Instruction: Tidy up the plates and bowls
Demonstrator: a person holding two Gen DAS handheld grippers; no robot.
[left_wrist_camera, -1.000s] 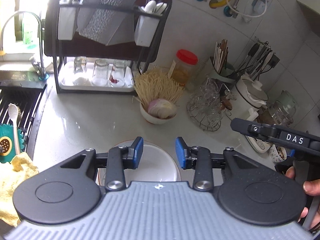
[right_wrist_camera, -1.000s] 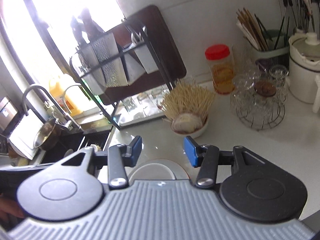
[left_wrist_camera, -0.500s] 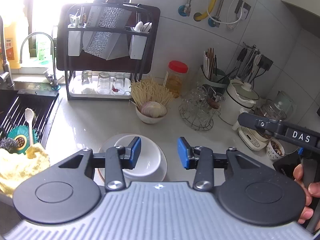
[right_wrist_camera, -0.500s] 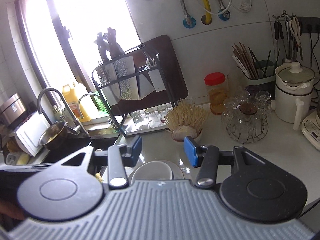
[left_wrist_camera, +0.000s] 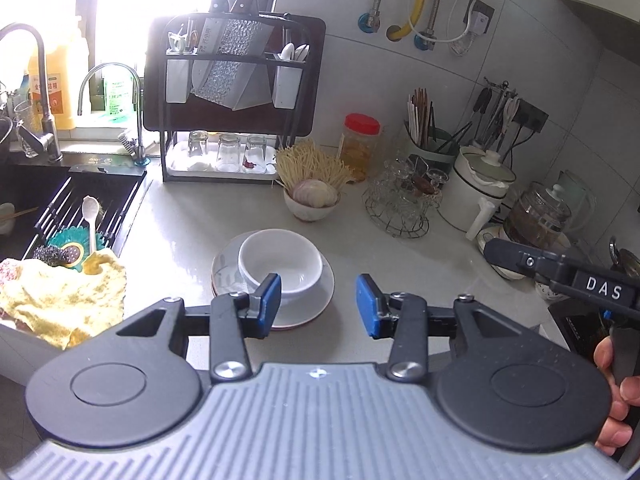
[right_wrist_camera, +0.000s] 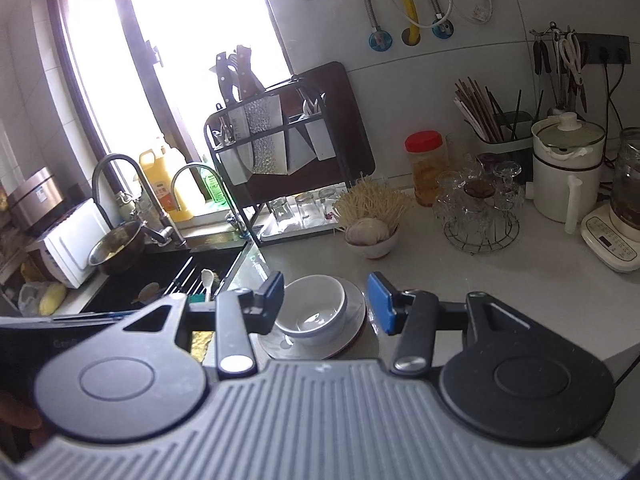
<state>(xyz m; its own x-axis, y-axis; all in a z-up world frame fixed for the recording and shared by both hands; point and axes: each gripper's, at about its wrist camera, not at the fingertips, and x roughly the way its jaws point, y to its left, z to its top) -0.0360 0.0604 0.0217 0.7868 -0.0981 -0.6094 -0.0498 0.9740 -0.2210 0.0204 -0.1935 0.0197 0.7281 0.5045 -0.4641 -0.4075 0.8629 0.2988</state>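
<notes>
On the pale countertop (left_wrist_camera: pixel 400 264): round white ceramic bowl (left_wrist_camera: pixel 280 262) nested on white plate (left_wrist_camera: pixel 324 292).
Left gripper (left_wrist_camera: pixel 318 306) and right gripper (right_wrist_camera: pixel 330 300) both parted, empty.

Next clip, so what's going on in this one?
A person holds a gripper in each hand over a kitchen counter. A white bowl sits on a plate in front of them, off-centre toward the sink. Neither gripper touches anything: the left gripper and right gripper both hang short of the stack, jaws open and empty. A second bowl, holding what looks like an onion, stands apart nearer the rack.
</notes>
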